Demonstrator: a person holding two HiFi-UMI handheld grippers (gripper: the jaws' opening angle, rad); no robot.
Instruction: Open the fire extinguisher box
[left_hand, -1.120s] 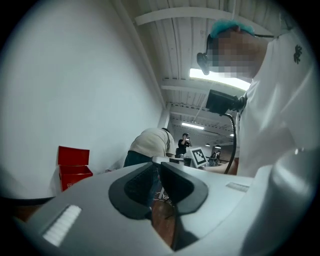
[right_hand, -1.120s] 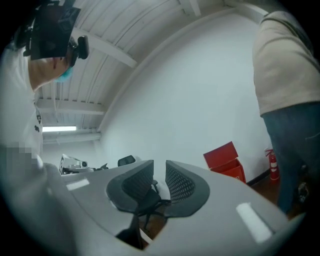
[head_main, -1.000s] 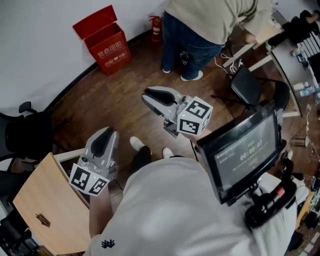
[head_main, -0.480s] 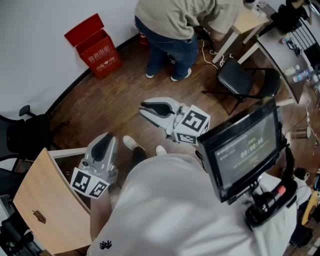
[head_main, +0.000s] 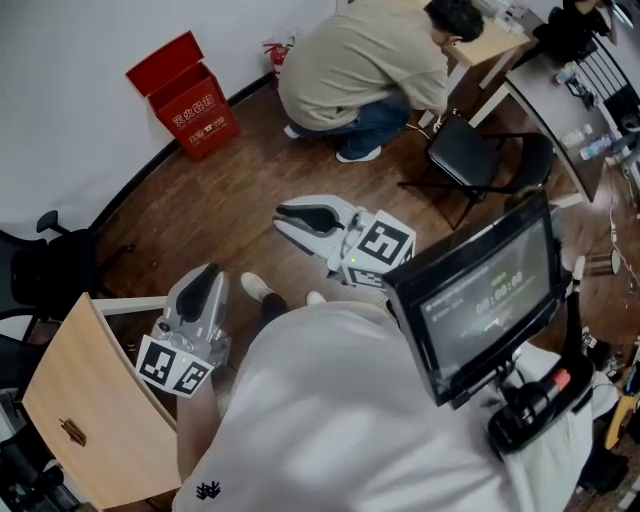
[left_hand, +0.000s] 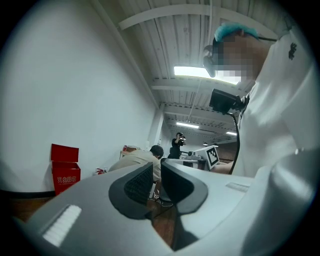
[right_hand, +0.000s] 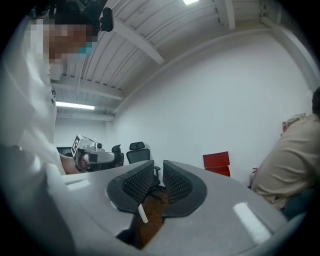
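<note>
Fire extinguisher box (head_main: 185, 100) by the wall — both grippers far off

The red box sits on the wood floor, lid raised, its white front characters too small to read. Left gripper (left_hand: 155, 172) and right gripper (right_hand: 159, 172) are pressed nearly together, empty.

Fire extinguisher box (head_main: 198, 112): red, white characters on front, upright on wooden floor (head_main: 250, 170) against white wall (head_main: 70, 40). Lid (head_main: 163, 62) raised, tipped back.
</note>
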